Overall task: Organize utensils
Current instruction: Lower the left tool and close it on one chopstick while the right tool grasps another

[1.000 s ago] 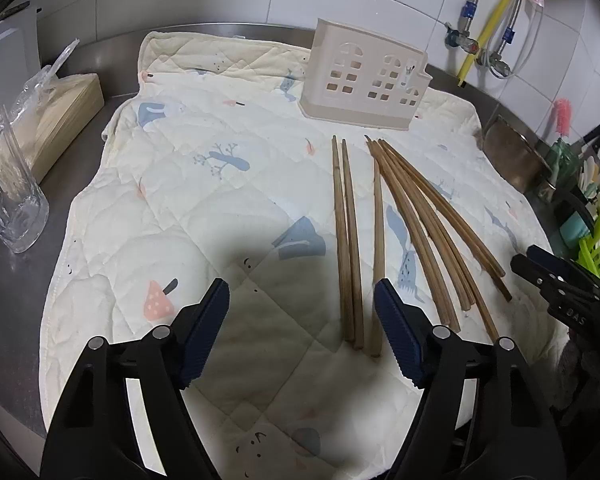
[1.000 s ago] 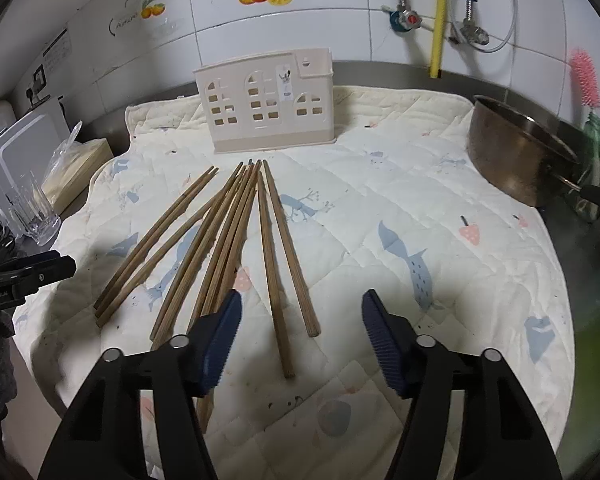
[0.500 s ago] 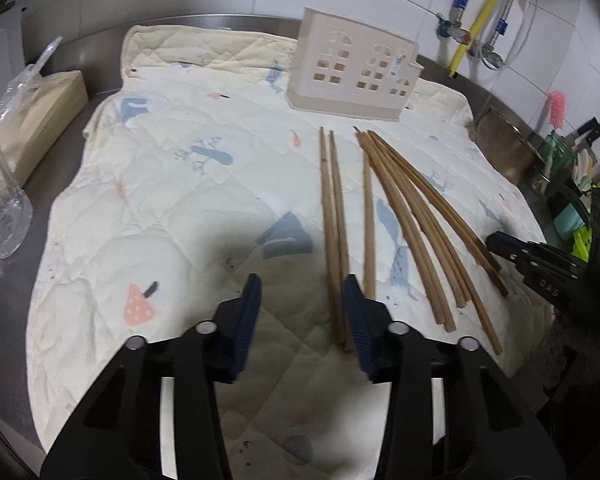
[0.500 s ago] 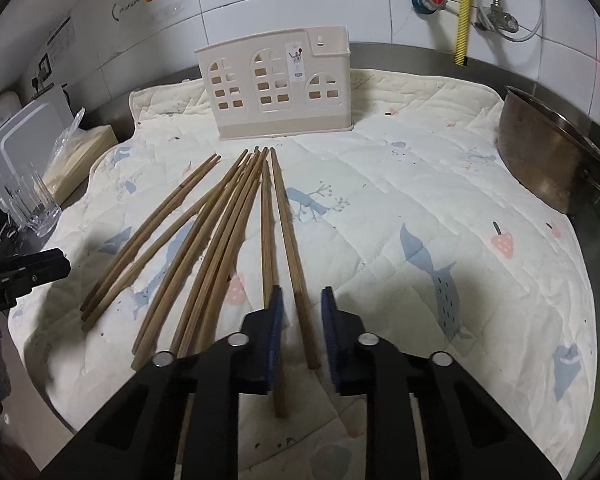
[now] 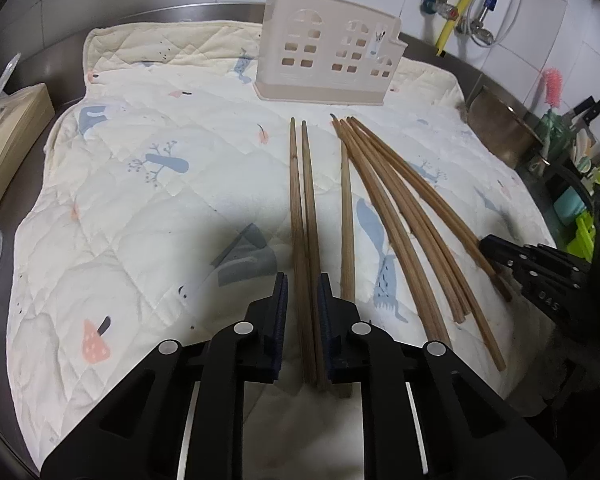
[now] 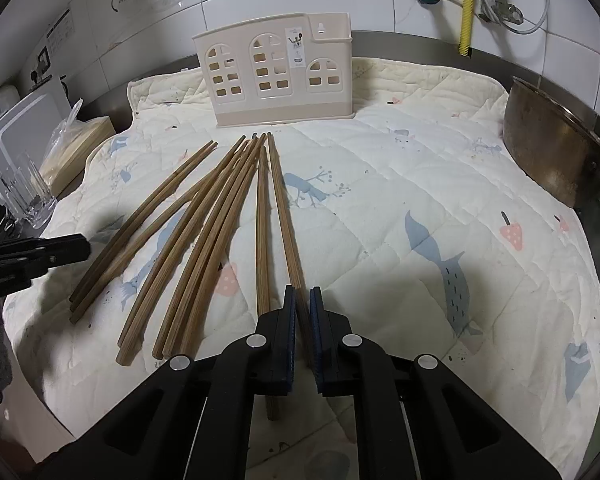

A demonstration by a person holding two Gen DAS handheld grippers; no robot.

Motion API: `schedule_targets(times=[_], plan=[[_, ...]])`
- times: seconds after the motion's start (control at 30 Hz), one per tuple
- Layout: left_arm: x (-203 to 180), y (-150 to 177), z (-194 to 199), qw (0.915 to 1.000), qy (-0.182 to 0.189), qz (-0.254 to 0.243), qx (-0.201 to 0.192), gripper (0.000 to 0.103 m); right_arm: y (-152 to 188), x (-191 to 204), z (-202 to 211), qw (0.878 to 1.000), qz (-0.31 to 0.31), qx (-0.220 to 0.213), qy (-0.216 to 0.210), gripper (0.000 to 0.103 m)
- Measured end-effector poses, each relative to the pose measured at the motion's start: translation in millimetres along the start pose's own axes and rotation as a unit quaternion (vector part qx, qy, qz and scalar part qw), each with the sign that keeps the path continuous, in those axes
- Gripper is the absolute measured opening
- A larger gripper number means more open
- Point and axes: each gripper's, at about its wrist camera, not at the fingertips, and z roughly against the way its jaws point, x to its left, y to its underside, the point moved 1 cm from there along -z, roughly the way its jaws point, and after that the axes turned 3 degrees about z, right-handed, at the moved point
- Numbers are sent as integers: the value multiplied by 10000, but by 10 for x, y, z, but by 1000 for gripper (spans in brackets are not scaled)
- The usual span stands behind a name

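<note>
Nearest the cameras, both grippers sit low over the quilted mat [image 5: 148,208] on the desk, fingers pointing toward the far wall. Left gripper [image 5: 302,294]: jaws narrowed around the near ends of a pair of chopsticks [image 5: 300,200], the right pad against the wood, a sliver of gap on the left; looks like a grasp just about made. Right gripper [image 6: 303,304]: jaws nearly shut on a single chopstick [image 6: 282,208], the rightmost of the spread, with its neighbour [image 6: 262,220] passing just outside the left finger.

Judgement on the step: pickup of chopsticks for the holder. To do it well, squeeze fully before lifting, keep the sticks parallel to the fingers, and lift level so the far tips do not drag or fan apart. The right side should check that the neighbour stick is not nudged.

Mid-scene, the loose bundle of chopsticks [image 5: 404,216] lies fanned between the two grippers, tips converging toward the far side.

Farthest, the beige utensil holder [image 6: 276,76] stands upright at the mat's far edge, apparently empty as far as its cut-outs show. Metal pot [image 6: 552,152] far right, glass mug [image 6: 30,192] far left, both off the mat.

Poses: both held almost flat, wrists low, roughly parallel, well apart.
</note>
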Motion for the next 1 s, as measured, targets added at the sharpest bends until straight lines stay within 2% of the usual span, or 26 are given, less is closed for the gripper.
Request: schedule_targets(times=[0.17,0.47,0.83,1.0], plan=[[25,-1,-118,9998,-168,-4,96,11,5,1,-1,10000,-9,-9,2,7],[-3,11,-191,9997,-110,34,229,11,1,29,-43,9999,68,6,86,9],[38,-2,-136,9998,-35,180,83,7,6,56,-22,9998,139,-61,149,8],[5,-70,55,9999,-38,74,-142,6,-95,106,184,9991,191,-350,170,8]])
